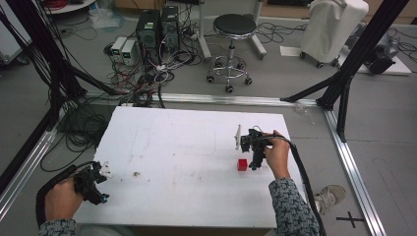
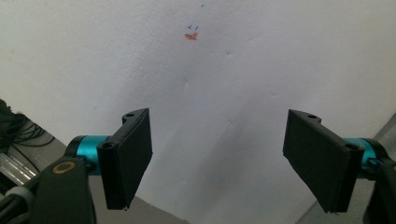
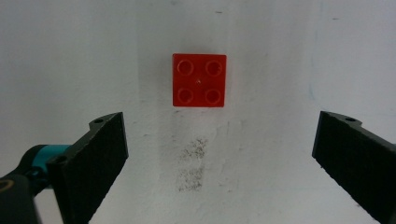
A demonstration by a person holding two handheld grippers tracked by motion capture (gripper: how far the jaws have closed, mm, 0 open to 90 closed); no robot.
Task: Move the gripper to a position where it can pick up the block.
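right tool (image 3: 219,158) jaws wide, over red brick (image 3: 199,80) right of centre on white bench (image 1: 187,147) | left tool (image 2: 217,163) jaws wide, near-left bench edge

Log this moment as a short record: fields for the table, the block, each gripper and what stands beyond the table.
surface: white table, scuffed, with a small orange and blue mark
object: red block, four studs up, lying flat on the table's right half
right gripper: open, just beside the block, jaws wide and the block centred ahead of them, not touching it
left gripper: open, over the table's near left corner, nothing between its jaws
background: black stool, computer towers, tangled cables on the floor
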